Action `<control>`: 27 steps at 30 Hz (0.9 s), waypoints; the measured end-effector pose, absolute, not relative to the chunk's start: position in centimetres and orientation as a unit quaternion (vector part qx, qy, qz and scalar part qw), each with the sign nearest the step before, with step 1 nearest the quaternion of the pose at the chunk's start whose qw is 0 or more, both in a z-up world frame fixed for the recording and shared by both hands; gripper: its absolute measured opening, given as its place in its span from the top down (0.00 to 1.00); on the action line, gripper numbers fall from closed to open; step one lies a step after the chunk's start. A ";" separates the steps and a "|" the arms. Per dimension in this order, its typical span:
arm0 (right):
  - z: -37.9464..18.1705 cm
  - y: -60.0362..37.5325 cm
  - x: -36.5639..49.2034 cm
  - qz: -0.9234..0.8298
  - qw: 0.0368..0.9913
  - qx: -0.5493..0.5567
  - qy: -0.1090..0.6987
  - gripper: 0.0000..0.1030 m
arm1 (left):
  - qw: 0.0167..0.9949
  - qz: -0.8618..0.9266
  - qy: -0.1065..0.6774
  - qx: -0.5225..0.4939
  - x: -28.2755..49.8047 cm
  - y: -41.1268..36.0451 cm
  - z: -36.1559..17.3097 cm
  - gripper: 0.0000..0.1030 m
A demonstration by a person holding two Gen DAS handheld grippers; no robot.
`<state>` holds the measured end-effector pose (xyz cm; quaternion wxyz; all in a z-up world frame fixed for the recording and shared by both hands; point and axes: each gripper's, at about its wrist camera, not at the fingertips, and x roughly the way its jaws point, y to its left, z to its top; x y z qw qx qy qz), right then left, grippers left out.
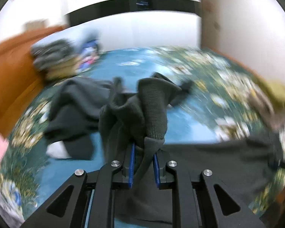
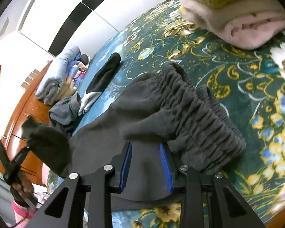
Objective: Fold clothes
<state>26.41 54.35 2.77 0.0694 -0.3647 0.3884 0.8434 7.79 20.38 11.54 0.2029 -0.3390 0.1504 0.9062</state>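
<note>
Bed: floral bedspread (image 2: 209, 60), wooden headboard at one side.
Done pile: folded stack (image 2: 235, 13) near the pants.
Pants (image 2: 172, 112): dark grey, half-gathered on bed, fold unfinished.
Left hand-held gripper (image 1: 144, 163): clamped on cuff, lifted.
Right hand-held gripper (image 2: 146, 168): apart, fabric between.

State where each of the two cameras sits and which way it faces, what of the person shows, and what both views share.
Left wrist: sits behind the left tool, faces across the patterned bedspread toward a white wall; its fingers pinch a bunched part of the dark grey trousers. No body shows.
Right wrist: sits behind the right tool, tilted, over the trousers' elastic waistband; a hand holds the left tool.
Shared: trousers, bedspread, wooden headboard.
</note>
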 end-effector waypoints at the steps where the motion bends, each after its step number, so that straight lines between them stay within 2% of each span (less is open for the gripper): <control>1: 2.7 54.3 26.7 0.843 0.068 -0.364 0.389 0.67 | 0.209 0.900 0.180 -0.339 8.8 22.1 10.6 0.83; 3: 2.6 54.1 27.2 0.844 0.065 -0.364 0.389 0.67 | 0.226 0.884 0.235 -0.335 11.1 25.2 8.6 0.83; 6: 2.5 54.1 27.7 0.844 0.061 -0.361 0.392 0.67 | 0.245 0.866 0.270 -0.342 13.4 27.8 6.9 0.83; 11: 2.2 53.8 27.7 0.843 0.057 -0.363 0.394 0.67 | 0.243 0.850 0.289 -0.368 14.5 30.3 4.7 0.80; 16: 2.0 53.2 27.6 0.843 0.051 -0.369 0.389 0.64 | 0.255 0.836 0.277 -0.400 14.0 30.1 3.8 0.73; 18: 1.9 53.1 27.5 0.842 0.051 -0.370 0.389 0.64 | 0.260 0.833 0.274 -0.404 14.1 30.0 3.5 0.66; 20: 1.8 53.1 27.5 0.841 0.053 -0.372 0.389 0.64 | 0.278 0.829 0.258 -0.411 14.3 29.8 3.4 0.49; 25: 2.0 52.5 27.4 0.840 0.059 -0.379 0.385 0.64 | 0.338 0.824 0.215 -0.400 15.2 28.9 5.6 0.47; 27: 2.3 52.1 27.2 0.839 0.054 -0.381 0.384 0.60 | 0.348 0.831 0.192 -0.390 14.6 27.6 7.0 0.47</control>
